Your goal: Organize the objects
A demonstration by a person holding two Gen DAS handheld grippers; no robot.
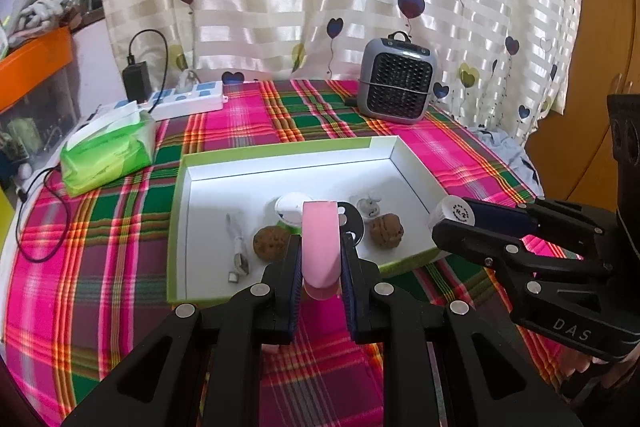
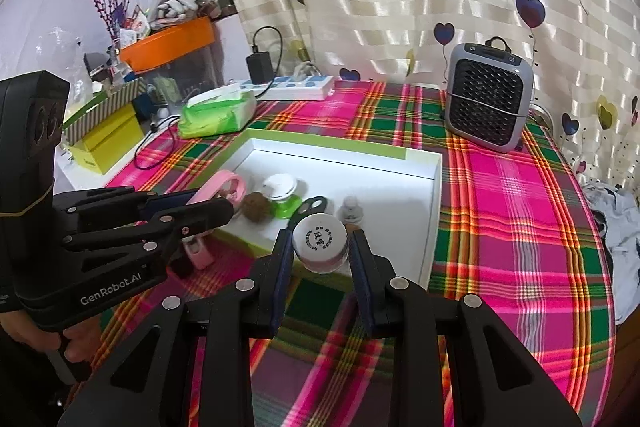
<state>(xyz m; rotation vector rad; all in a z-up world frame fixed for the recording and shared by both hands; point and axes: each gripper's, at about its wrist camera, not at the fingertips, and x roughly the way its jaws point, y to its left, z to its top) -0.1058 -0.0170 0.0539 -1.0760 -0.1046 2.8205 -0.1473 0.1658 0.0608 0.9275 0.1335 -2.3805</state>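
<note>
The left gripper [image 1: 320, 259] is clamped on a pink object [image 1: 320, 247], which stands upright between the two pads and reaches forward over the near wall of the white tray [image 1: 288, 163]; from the right wrist view the same pink object [image 2: 222, 189] shows as a flat loop held at the tray's left near corner. The right gripper [image 2: 320, 255] is clamped on a small jar with a white printed lid [image 2: 319, 237], pads pressed against both sides of the jar, lid facing the camera; the jar hangs at the tray's near wall, and whether it is over the tray floor or just outside cannot be told. In the left wrist view the jar [image 1: 456, 213] sits at the tray's right near corner. The tray — green-edged, lying on a plaid tablecloth [image 1: 100, 267] — holds two walnuts [image 1: 384, 230], a white-and-green cap-shaped item [image 1: 291, 210], a black flat tool with holes [image 1: 352, 223], a small grey-white piece [image 1: 369, 207] and a thin metal clip [image 1: 239, 251] near its left side. Beyond the tray stand a grey fan heater [image 1: 396, 81], a green tissue pack [image 1: 108, 151] and a white power strip [image 1: 188, 101] — all well apart from both grippers.
</note>
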